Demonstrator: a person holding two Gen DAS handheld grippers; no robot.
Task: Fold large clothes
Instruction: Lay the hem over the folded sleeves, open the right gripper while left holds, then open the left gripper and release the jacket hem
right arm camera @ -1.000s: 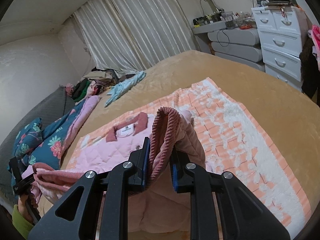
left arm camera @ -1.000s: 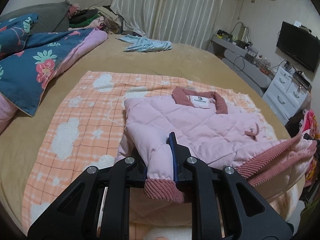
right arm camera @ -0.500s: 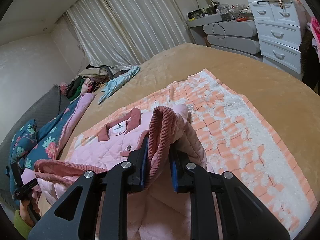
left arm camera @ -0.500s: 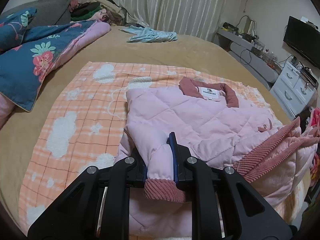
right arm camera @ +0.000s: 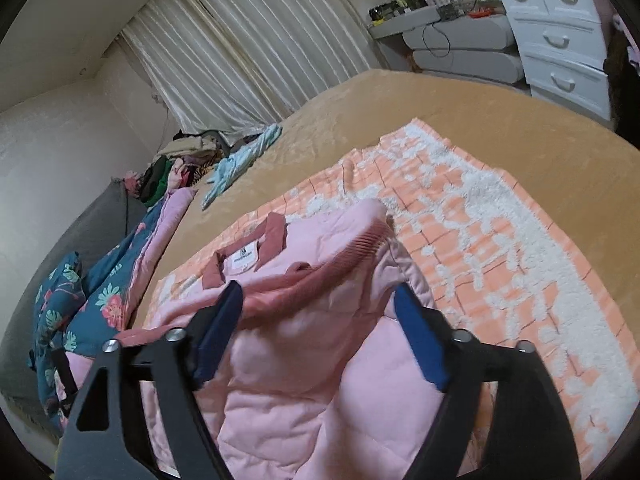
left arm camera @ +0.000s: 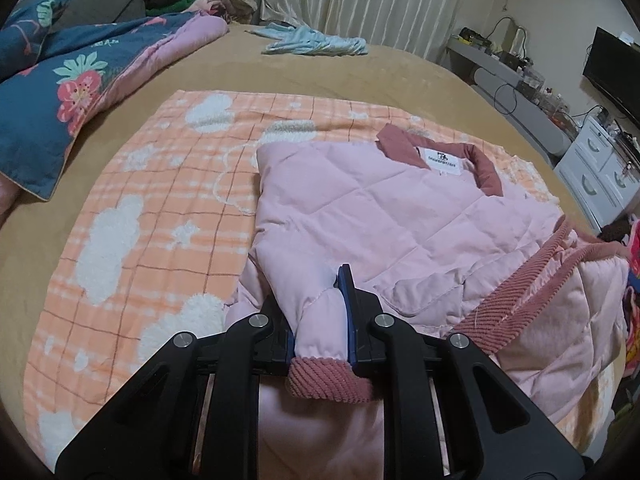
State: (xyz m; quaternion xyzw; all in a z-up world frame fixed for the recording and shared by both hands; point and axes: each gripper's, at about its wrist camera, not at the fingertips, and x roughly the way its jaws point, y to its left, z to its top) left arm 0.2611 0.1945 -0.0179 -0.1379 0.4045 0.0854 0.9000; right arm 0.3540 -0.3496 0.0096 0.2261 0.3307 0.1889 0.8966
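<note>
Currently: left gripper [left arm camera: 320, 312] clenched on pink jacket [left arm camera: 400, 216] cuff, body toward 1 o'clock. Right gripper [right arm camera: 320, 336] released, hem between its fingers.

Black angular fingers [left arm camera: 276, 320], blue pads [right arm camera: 420, 344] (inner faces), silver screws [left arm camera: 256, 321]

The room is evenly, rather dimly lit with a warm indoor cast; no lamp shows, and the closed curtains [left arm camera: 384, 4] let no daylight through. Shadows are soft, deepest under the left claw [left arm camera: 320, 320] where it presses into the pink jacket [left arm camera: 400, 220]. No glare anywhere. Both views bulge like a fishbowl, the bed [right arm camera: 460, 112] curving away and black corners ringing each frame. The left view is sharp; in the right view the jacket's ribbed hem [right arm camera: 320, 284] near the right claw [right arm camera: 320, 332] is smeared by motion blur.
</note>
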